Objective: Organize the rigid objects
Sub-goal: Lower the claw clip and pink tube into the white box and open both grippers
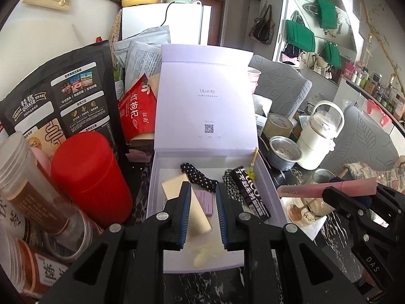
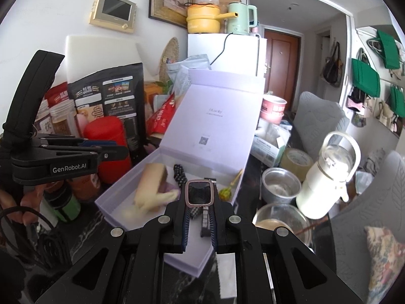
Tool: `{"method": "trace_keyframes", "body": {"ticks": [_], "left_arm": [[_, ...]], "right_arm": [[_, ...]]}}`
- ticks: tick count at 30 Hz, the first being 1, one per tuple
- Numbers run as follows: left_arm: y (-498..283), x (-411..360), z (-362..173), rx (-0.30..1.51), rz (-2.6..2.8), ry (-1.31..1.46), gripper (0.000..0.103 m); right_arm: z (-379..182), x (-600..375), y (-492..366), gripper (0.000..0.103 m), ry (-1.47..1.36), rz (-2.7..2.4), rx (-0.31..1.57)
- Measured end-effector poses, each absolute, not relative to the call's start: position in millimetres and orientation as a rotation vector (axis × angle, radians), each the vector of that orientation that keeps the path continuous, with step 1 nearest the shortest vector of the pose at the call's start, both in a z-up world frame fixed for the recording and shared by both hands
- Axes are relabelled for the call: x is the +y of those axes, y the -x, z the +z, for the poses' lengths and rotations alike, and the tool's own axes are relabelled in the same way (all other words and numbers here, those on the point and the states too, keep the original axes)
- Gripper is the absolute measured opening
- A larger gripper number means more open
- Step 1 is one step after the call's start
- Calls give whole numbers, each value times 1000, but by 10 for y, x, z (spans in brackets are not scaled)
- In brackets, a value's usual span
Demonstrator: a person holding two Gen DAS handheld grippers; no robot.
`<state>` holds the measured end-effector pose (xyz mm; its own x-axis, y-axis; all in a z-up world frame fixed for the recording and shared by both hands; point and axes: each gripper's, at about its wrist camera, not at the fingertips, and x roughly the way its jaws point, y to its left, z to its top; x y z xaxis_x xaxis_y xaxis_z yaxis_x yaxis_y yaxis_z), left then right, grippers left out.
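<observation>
- The box (image 1: 274, 200) sits in the middle of the left wrist view, its lid (image 1: 205, 101) standing upright behind it.
- The left gripper (image 1: 202, 209) hangs over the box at lower centre, jaws apart and holding nothing.
- Between and beyond its fingers lie a cream block (image 1: 174, 187) and a purple block (image 1: 204, 198) on top of it.
- A dotted band (image 1: 195, 174) lies just behind them; a black carton (image 1: 249, 192) lies along the box's right side.
- The right gripper (image 2: 198, 211), lower centre of its own view, is clamped on a pink case (image 2: 199, 193), held end-on above the box's near edge (image 2: 182, 263).
- In the left wrist view the same case (image 1: 329, 188) shows at the right, lying level and pointing left toward the box.
- A red canister (image 1: 91, 177) stands left of the box.
- A steel cup (image 1: 284, 152) and a white jug (image 1: 320, 141) stand right of it.
</observation>
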<state>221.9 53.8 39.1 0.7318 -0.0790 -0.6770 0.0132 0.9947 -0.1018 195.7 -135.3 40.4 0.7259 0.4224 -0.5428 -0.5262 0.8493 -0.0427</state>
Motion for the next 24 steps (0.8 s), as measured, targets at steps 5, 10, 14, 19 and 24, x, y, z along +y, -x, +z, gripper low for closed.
{"method": "trace_keyframes", "body": {"ticks": [5, 10, 14, 19, 24], "left_arm": [[-2377, 593, 250, 775, -46, 103, 20], [-2472, 612, 89, 811, -46, 104, 20], [-2535, 612, -18, 836, -45, 107, 20], [-2617, 614, -129, 859, -45, 107, 20], [-2698, 628, -237, 885, -46, 109, 20]], "right_arm": [[323, -1243, -2141, 13, 206, 533, 567], [223, -1157, -2277, 13, 210, 548, 592], [153, -1105, -2355, 13, 212, 555, 606], [67, -1034, -2459, 13, 210, 564, 616], [-56, -959, -2539, 13, 203, 590, 628]]}}
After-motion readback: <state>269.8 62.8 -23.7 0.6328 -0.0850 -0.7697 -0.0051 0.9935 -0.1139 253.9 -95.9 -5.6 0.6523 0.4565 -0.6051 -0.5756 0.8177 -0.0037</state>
